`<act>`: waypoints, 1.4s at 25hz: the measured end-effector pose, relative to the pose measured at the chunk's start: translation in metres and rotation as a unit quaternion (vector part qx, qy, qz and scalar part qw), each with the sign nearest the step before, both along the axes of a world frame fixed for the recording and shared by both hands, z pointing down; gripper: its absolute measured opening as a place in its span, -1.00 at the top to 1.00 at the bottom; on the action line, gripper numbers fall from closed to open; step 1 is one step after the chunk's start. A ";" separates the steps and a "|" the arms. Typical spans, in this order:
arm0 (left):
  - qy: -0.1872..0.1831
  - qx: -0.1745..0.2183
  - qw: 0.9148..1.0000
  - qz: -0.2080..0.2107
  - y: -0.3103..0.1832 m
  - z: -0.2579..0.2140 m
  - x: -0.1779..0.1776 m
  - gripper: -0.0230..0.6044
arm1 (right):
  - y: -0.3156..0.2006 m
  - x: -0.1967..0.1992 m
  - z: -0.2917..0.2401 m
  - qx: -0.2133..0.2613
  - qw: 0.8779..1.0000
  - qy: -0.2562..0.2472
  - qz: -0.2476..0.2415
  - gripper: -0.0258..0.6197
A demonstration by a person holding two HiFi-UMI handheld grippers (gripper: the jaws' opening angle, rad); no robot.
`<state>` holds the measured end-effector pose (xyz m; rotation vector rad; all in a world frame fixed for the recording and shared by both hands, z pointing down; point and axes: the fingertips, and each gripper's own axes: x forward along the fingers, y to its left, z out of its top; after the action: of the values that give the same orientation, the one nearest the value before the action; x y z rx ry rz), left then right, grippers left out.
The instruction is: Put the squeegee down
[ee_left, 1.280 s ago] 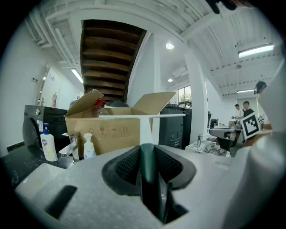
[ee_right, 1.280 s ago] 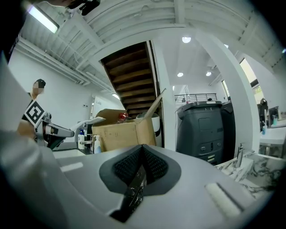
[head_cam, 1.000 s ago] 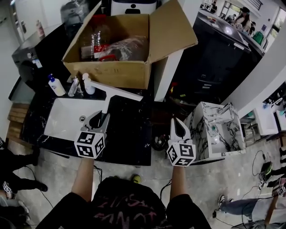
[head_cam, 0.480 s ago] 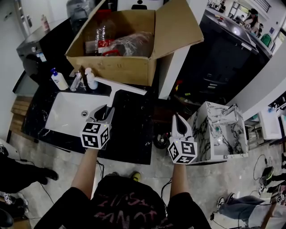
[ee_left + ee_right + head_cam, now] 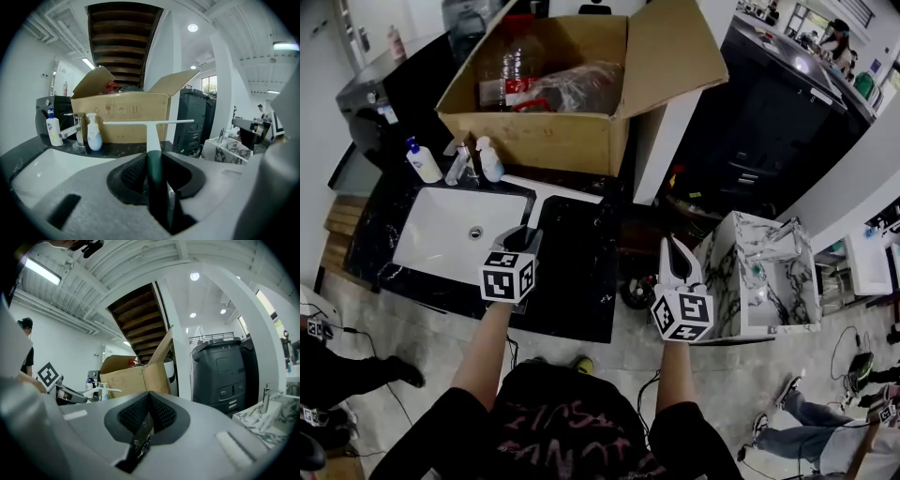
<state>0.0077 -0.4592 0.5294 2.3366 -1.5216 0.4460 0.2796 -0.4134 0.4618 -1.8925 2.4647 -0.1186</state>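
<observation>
Gripping the squeegee by the dark green end of its handle, the left gripper has its jaws clamped on either side of the shaft. In the left gripper view the ribbed pads press against it. The hold sits low on the handle, so the long blade sticks out ahead, free to meet a surface first. The tool hangs at centre left of the head view, over the black marble counter. It is just right of the white sink and in front of the cardboard box. Whether the blade touches the counter I cannot tell. That dark stretch is bare, so it looks like the likely resting place. The squeegee is T-shaped: a slim white blade bar lies crosswise, and a white stem runs back into the green grip. The right gripper, lower right of centre, has its jaws pressed together on nothing and hangs beyond the counter's edge, out of the way.
</observation>
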 end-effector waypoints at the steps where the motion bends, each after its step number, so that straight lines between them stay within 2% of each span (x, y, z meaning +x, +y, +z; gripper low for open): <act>1: -0.001 -0.006 1.000 0.000 0.000 0.005 0.001 0.60 | 0.000 0.000 0.000 0.001 1.000 0.000 -0.001 0.89; 17: -0.018 -0.098 0.995 -0.004 0.002 0.075 0.016 0.60 | -0.009 0.006 0.006 -0.008 1.000 0.007 -0.004 0.89; 21: -0.035 -0.113 0.993 -0.004 0.002 0.090 0.017 0.60 | -0.011 0.009 0.008 -0.012 1.000 0.006 -0.003 0.89; 35: -0.053 -0.163 0.985 -0.011 0.001 0.122 0.017 0.60 | -0.018 0.019 0.013 -0.018 1.000 0.006 0.000 0.89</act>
<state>0.0252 -0.4579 0.6515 2.0696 -1.3975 0.7628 0.2988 -0.4316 0.4747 -1.9112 2.4872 -0.1525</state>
